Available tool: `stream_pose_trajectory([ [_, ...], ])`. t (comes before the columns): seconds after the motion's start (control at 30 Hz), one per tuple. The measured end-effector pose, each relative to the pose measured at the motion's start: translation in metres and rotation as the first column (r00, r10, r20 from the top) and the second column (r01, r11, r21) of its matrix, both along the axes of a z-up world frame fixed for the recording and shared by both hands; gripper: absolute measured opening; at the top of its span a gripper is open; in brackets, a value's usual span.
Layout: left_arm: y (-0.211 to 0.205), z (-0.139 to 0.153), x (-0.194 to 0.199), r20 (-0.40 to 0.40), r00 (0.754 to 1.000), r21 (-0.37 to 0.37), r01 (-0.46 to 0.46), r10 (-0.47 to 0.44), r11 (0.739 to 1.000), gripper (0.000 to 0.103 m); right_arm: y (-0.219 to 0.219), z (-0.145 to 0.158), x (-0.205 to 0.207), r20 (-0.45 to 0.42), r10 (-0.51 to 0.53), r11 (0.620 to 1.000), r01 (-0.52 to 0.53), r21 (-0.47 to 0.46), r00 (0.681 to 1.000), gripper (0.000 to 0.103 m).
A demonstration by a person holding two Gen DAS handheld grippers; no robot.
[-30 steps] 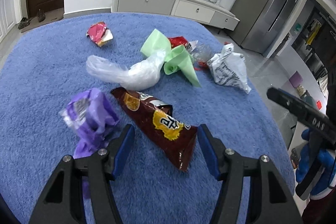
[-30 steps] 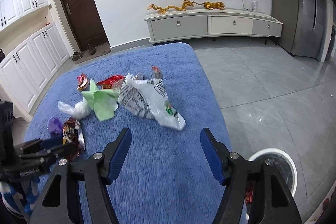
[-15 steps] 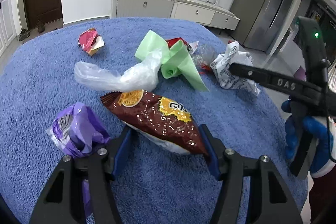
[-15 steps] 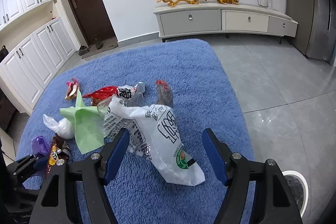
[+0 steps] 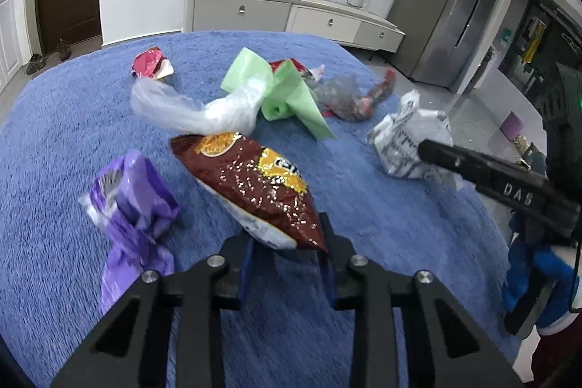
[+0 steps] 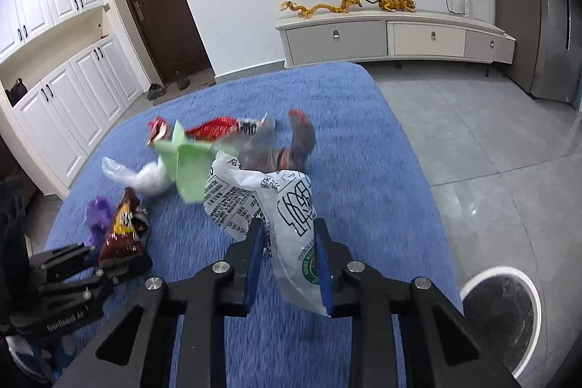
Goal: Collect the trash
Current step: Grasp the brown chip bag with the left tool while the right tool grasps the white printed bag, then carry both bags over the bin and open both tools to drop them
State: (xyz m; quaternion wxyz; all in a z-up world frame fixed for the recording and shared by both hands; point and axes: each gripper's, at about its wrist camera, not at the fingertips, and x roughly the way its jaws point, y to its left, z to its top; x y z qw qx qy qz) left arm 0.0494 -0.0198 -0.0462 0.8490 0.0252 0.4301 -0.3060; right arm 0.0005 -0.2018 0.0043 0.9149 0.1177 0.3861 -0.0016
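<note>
Trash lies on a blue carpeted surface [image 5: 54, 119]. My left gripper [image 5: 287, 242] is shut on the near end of a brown snack bag [image 5: 254, 180], which also shows in the right wrist view [image 6: 122, 231]. My right gripper [image 6: 289, 253] is shut on a white printed plastic bag [image 6: 276, 202], seen at the right in the left wrist view [image 5: 407, 140]. Loose pieces: a purple wrapper [image 5: 127, 206], a clear plastic bag [image 5: 196, 111], a green bag [image 5: 287, 90], a pink-red wrapper [image 5: 147, 66], a red wrapper [image 6: 214, 128] and a crumpled clear wrapper [image 5: 349, 97].
A round white-rimmed bin [image 6: 505, 315] stands on the grey tile floor at the right of the carpeted surface. A white TV cabinet [image 6: 393, 39] stands against the far wall. A grey fridge [image 5: 443, 20] is at the right.
Both grippers moved forward and closed. The left one shut on the brown snack bag, the right one on the white printed bag.
</note>
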Motion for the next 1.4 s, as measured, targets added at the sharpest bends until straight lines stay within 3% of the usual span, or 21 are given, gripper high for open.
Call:
stream_pose_trajectory([
  [0.37,0.024,0.017,-0.048,0.049,0.998,-0.018,0.051,-0.05,0.999,0.024,0.008,0.003,-0.047,0.002,-0.042,0.998,0.042,0.045,0.999,0.02],
  [0.87,0.05,0.052,-0.086,0.1,0.992,-0.061,0.079,-0.073,0.995,0.023,0.024,0.029,-0.092,0.088,-0.021,0.997,0.014,0.076,0.996,0.014],
  [1.17,0.034,0.063,-0.091,0.089,0.991,-0.047,0.102,-0.097,0.994,0.023,0.008,0.031,-0.108,0.145,-0.034,0.991,0.014,0.133,0.989,0.013],
  [1.4,-0.019,0.078,-0.09,0.108,0.973,-0.032,0.211,-0.206,0.977,0.023,-0.031,0.04,-0.13,0.197,-0.113,0.985,0.084,0.147,0.974,0.013],
])
